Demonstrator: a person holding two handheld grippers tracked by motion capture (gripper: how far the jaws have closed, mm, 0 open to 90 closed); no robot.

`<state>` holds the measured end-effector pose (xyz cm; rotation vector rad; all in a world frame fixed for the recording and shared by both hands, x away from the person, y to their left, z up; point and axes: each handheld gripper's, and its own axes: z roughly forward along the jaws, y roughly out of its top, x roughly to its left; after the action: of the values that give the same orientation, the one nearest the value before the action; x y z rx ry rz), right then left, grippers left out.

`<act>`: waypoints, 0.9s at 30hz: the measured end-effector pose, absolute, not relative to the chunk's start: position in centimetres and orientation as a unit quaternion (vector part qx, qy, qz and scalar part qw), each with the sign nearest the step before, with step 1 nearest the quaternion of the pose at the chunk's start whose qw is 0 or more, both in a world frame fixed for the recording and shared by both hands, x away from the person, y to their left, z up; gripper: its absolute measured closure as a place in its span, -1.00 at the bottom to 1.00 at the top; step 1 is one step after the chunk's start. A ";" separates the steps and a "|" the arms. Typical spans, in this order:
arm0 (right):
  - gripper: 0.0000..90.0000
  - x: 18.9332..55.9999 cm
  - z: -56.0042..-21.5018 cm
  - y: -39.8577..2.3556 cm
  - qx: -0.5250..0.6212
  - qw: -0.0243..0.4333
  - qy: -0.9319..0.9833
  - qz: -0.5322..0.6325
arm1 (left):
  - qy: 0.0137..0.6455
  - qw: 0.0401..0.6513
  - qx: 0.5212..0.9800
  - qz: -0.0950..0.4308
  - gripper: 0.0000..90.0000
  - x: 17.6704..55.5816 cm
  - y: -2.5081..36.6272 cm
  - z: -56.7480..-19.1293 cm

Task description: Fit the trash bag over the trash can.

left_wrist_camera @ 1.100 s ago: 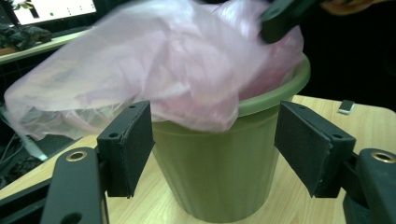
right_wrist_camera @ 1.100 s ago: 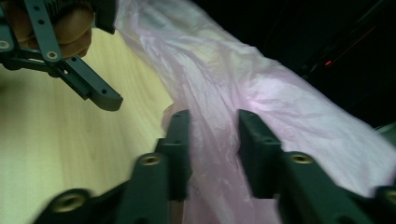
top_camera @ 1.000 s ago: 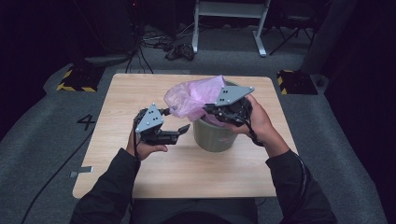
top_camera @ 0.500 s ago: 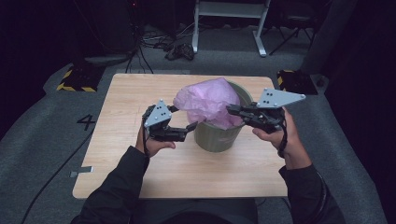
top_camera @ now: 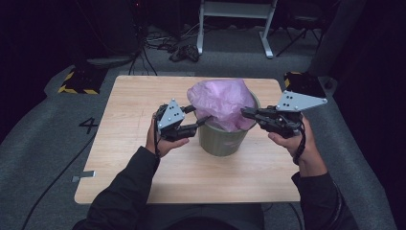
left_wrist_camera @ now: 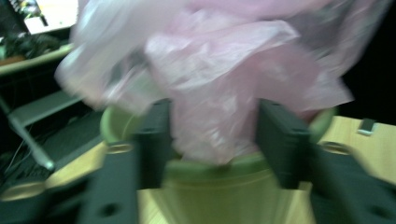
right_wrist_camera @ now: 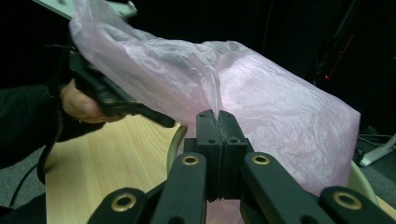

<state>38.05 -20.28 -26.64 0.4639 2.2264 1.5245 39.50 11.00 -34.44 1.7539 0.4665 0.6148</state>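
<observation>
Centre of the high view: a green bin (top_camera: 223, 139) stands on the wooden table (top_camera: 129, 124), and a pink plastic bag (top_camera: 225, 103) billows up out of its mouth. The right gripper (top_camera: 245, 113), at the right of the frame, reaches in level toward the bag's right edge. In the right gripper view its jaws are clenched tight together with a thin fold of the pink film pinched between them, the bag (right_wrist_camera: 261, 98) stretching away to upper left and right. The left gripper (top_camera: 205, 118) sits at the bin's left rim. In the left gripper view, blurred, its jaws have just been closing, yet they stand apart with a bunch of bag (left_wrist_camera: 219, 93) between them above the bin's rim (left_wrist_camera: 210, 163); whether the pads press the film I cannot tell.
</observation>
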 end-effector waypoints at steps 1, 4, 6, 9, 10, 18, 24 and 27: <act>0.99 38.1 -26.6 -20.2 0.163 0.200 0.798 0.545 | 0.199 0.575 0.749 0.262 -0.27 39.5 11.0 -34.4; 0.98 37.9 -26.4 -19.8 0.157 0.201 0.798 0.545 | 0.213 0.571 0.754 0.245 -0.54 39.9 10.7 -34.1; 0.98 37.7 -26.2 -19.7 0.152 0.201 0.797 0.550 | 0.226 0.578 0.750 0.229 -0.62 40.4 11.0 -34.1; 0.98 37.5 -26.0 -19.6 0.148 0.202 0.797 0.550 | 0.229 0.579 0.749 0.224 -0.58 40.6 11.0 -34.1; 0.98 37.4 -25.9 -19.5 0.146 0.202 0.797 0.549 | 0.232 0.570 0.751 0.241 -0.47 40.6 10.9 -34.0; 0.98 37.7 -26.0 -20.4 0.171 0.207 0.791 0.550 | 0.202 0.547 0.754 0.301 0.92 40.0 11.8 -33.5; 1.00 38.0 -26.9 -22.7 0.231 0.203 0.778 0.548 | 0.143 0.528 0.777 0.312 0.98 38.4 14.5 -32.9; 1.00 38.1 -27.8 -24.1 0.262 0.198 0.767 0.551 | 0.119 0.527 0.786 0.299 0.98 37.5 15.4 -33.0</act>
<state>38.15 -24.07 -27.84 0.7341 2.1476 1.5412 37.52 15.41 -32.95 1.8791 0.2854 0.7152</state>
